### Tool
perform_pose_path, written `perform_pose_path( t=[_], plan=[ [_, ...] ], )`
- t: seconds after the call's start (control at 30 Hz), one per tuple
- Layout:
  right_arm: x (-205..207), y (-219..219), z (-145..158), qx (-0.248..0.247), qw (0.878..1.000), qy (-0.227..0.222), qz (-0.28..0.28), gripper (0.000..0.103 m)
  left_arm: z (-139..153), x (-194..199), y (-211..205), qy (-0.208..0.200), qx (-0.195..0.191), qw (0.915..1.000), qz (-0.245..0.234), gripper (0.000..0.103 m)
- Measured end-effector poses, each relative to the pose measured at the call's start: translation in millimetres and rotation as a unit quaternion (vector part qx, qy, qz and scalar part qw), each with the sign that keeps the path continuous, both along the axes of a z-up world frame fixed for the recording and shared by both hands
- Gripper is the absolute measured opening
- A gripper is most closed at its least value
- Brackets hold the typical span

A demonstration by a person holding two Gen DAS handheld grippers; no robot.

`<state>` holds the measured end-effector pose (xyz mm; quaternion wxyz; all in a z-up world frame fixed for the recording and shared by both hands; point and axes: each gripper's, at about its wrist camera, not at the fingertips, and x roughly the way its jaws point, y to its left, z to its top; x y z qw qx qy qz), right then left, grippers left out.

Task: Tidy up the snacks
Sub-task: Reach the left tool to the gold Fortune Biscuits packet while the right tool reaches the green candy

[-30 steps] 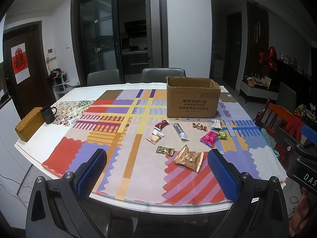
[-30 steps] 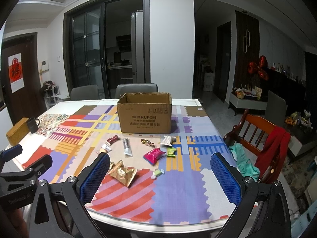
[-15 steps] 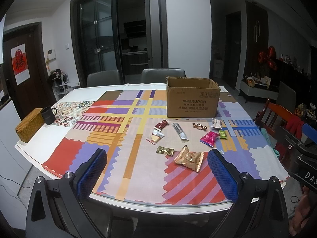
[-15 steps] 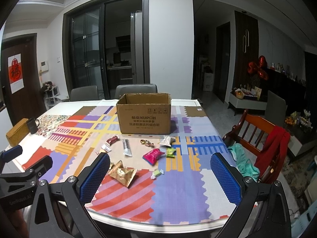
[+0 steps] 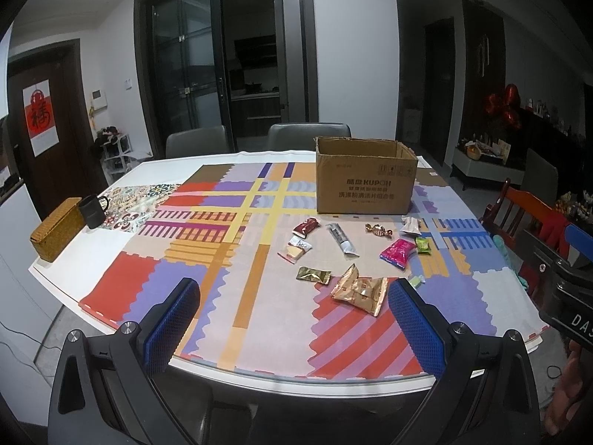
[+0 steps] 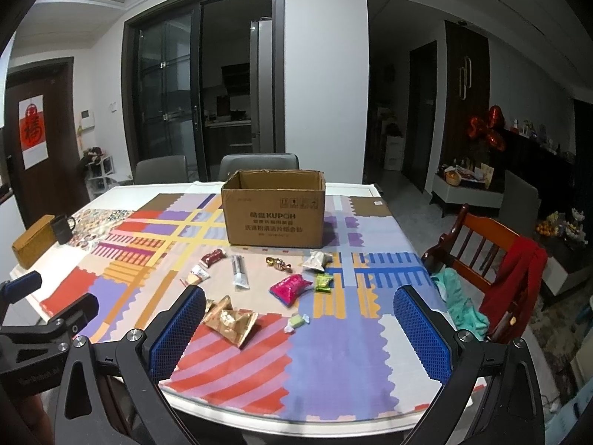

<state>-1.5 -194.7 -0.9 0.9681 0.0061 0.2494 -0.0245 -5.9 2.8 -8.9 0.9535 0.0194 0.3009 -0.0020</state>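
Observation:
Several wrapped snacks lie loose on the patterned tablecloth in front of an open cardboard box (image 5: 365, 181) (image 6: 274, 213). Among them are a crumpled gold packet (image 5: 361, 291) (image 6: 229, 320), a pink packet (image 5: 398, 252) (image 6: 291, 287), a dark red packet (image 5: 307, 227) (image 6: 213, 257) and a silver tube (image 5: 341, 238) (image 6: 240, 271). My left gripper (image 5: 292, 319) is open and empty above the near table edge. My right gripper (image 6: 298, 330) is open and empty, also at the near edge, to the right of the left one.
A black mug (image 5: 92, 209) and a woven basket (image 5: 55, 228) stand at the table's left edge. A wooden chair (image 6: 478, 248) with red and teal cloth stands at the right side. Two grey chairs (image 5: 307, 135) are behind the table.

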Motion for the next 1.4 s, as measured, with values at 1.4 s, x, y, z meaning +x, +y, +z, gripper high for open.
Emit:
perform_pose_path(
  t=[1.4],
  plan=[
    [106, -25, -73, 0.002, 0.996, 0.092, -0.008, 0.103, -70, 112, -41, 0.085, 0.013, 0.9957, -0.033, 0.103]
  ],
)
